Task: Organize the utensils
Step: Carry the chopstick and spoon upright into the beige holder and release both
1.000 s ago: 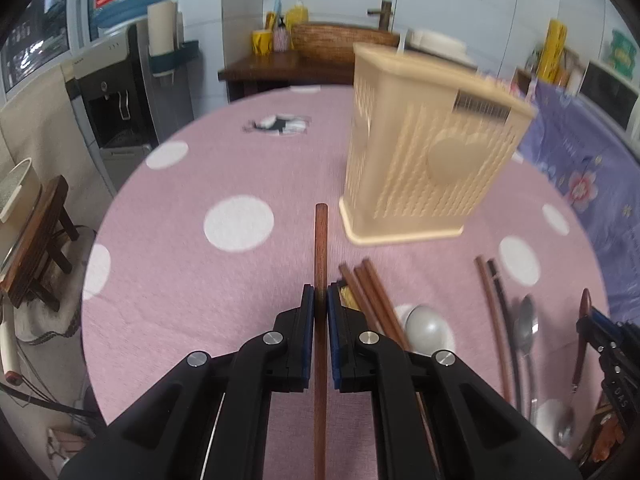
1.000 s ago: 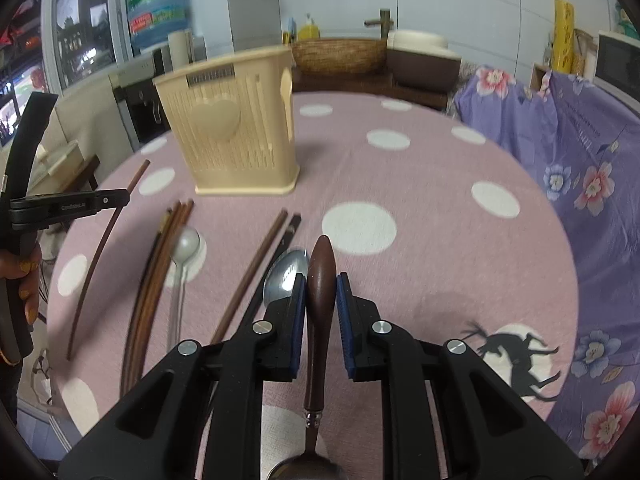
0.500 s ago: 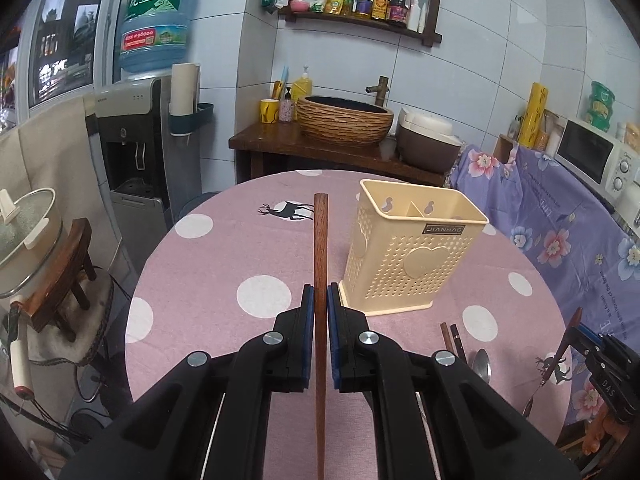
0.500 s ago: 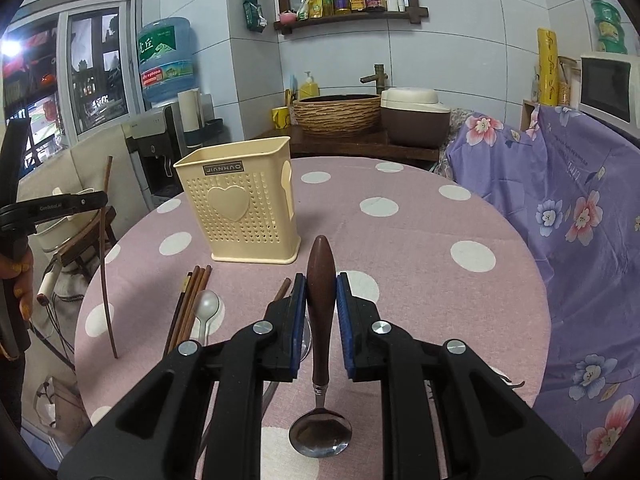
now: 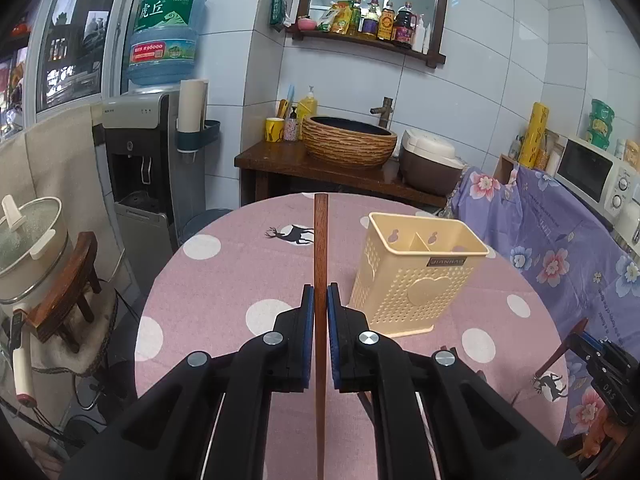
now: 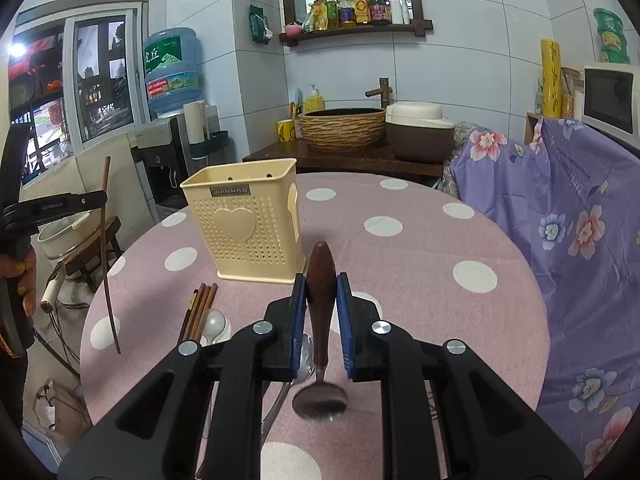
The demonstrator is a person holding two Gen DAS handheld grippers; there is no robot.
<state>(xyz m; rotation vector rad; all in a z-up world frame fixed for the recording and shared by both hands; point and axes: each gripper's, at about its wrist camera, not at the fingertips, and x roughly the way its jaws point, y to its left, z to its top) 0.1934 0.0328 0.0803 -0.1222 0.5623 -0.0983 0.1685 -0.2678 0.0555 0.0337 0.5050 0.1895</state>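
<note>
My left gripper is shut on a brown wooden chopstick and holds it upright, well above the pink dotted table. A cream perforated utensil holder with two compartments stands to its right. My right gripper is shut on the brown wooden handle of a metal spoon, bowl hanging toward me, lifted above the table in front of the holder. The left gripper with its chopstick shows at the left of the right wrist view.
Several chopsticks and a steel spoon lie on the table before the holder. A purple floral cloth covers furniture at the right. A water dispenser and a stool with a pot stand left of the table.
Both grippers have risen from the table, carrying the chopstick and the spoon up with them. The views now look over the holder's open top toward the back wall.
</note>
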